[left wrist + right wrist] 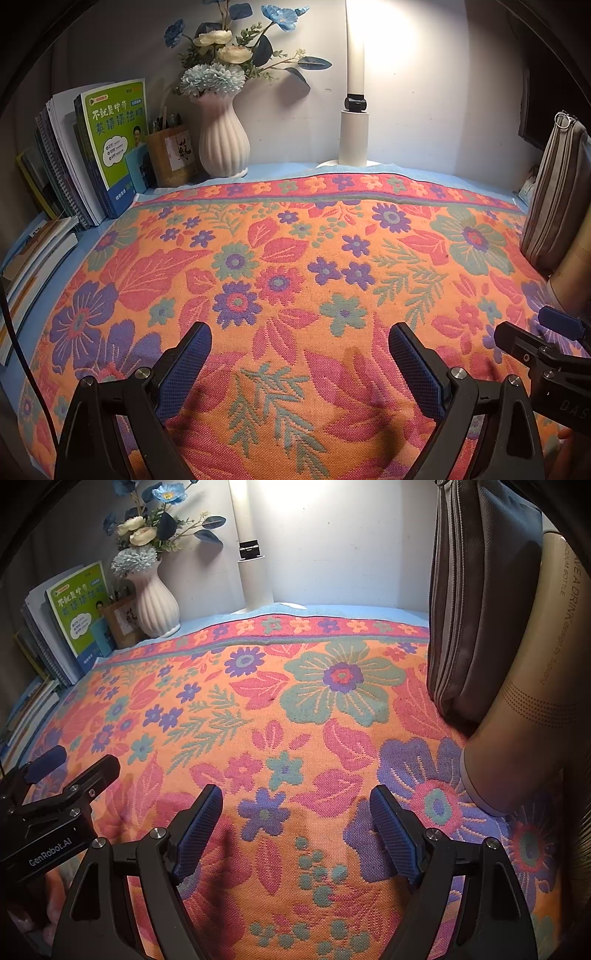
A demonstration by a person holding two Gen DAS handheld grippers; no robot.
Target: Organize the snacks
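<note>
No snacks can be seen in either view, so where they are cannot be told. The floral cloth point(295, 258) ahead of both claws is bare. The left claw point(299, 354) is spread wide with nothing between its jaws, and the right claw point(295, 823) is likewise released and empty, just beside the left one. Ahead and to the right of the right claw a grey zipped pouch point(476, 602) is stood upright, with a beige bottle point(532, 686) touching it on the near side. Far ahead and to the left a white vase point(223, 136) of flowers is set beside a pen holder point(171, 155) and a row of books point(92, 155); a white lamp point(354, 129) is stood straight ahead at the wall. The step in hand is judged to be the search for the snacks. The pouch is perhaps their container, so it would be approached slowly, and the bottle should be kept from being knocked
</note>
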